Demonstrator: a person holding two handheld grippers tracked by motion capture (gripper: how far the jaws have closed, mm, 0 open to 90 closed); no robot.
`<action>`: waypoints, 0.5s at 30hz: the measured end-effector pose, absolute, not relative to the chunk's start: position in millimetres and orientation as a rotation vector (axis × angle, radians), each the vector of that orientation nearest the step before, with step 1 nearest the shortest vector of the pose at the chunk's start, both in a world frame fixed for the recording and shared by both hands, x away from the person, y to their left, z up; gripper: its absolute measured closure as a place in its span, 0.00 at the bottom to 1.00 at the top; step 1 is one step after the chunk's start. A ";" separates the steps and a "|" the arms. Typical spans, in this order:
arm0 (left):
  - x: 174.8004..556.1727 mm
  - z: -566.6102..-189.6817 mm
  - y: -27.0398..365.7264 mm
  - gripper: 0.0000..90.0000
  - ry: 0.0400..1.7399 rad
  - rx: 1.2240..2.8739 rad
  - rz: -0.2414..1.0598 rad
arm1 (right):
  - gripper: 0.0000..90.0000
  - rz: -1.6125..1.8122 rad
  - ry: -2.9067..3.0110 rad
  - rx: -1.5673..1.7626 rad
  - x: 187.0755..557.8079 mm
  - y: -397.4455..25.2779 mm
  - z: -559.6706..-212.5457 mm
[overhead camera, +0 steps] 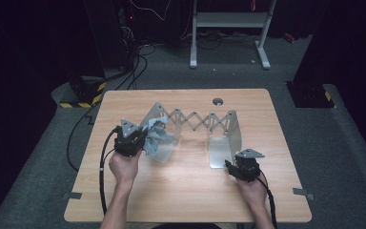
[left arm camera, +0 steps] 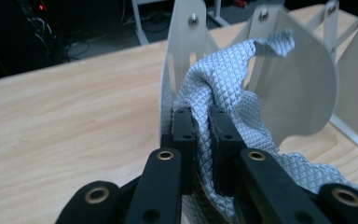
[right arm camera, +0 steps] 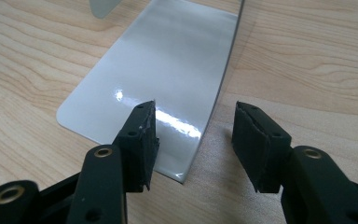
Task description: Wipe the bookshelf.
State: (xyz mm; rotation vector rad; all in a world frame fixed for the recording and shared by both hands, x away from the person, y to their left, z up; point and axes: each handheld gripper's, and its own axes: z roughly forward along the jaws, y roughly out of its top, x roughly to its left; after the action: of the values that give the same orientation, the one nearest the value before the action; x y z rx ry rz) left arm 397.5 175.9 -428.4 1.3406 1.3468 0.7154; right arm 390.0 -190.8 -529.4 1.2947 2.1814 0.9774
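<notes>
Nearest me, my right hand-held gripper [overhead camera: 229,166] sits low over the tabletop [overhead camera: 181,195] with its jaws spread wide and nothing between them; in the right gripper view the near edge of the rack's right-hand foot plate [right arm camera: 163,79] lies in the gap, one jaw over the plate and the other over bare wood. I judge this position as a brace: closing here would pin the plate so the rack cannot slide while the other side is worked. Slightly farther and to the left, my left hand-held gripper [overhead camera: 140,138] has its jaws closed tight on a fold of the grey quilted cloth [left arm camera: 223,93], which bunches up between the pads [left arm camera: 185,128]. The cloth lies draped over and against the left end panel [left arm camera: 303,84] of the metal accordion rack [overhead camera: 195,121], part of it trailing down toward the tabletop. Holding it by a fold near the panel gives control for lifting it onto or off the rack; I cannot tell which. Beyond, the rack's scissor links span toward the right panel, and a round grommet [overhead camera: 218,101] sits near the far edge.
</notes>
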 end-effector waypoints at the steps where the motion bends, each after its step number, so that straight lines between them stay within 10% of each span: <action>1: 397.7 -433.0 175.9 0.92 1.356 1.351 0.709 | 0.56 0.977 2.182 1.294 390.0 -190.8 -529.4; 15: 410.8 -482.1 170.9 0.92 1.434 1.423 0.665 | 0.56 0.977 2.182 1.294 390.0 -190.8 -529.4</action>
State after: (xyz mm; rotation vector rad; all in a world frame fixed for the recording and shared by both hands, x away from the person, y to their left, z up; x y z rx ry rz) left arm 410.8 170.9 -482.1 1.4231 1.4342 0.6647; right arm 390.0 -190.8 -529.4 1.2942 2.1816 0.9767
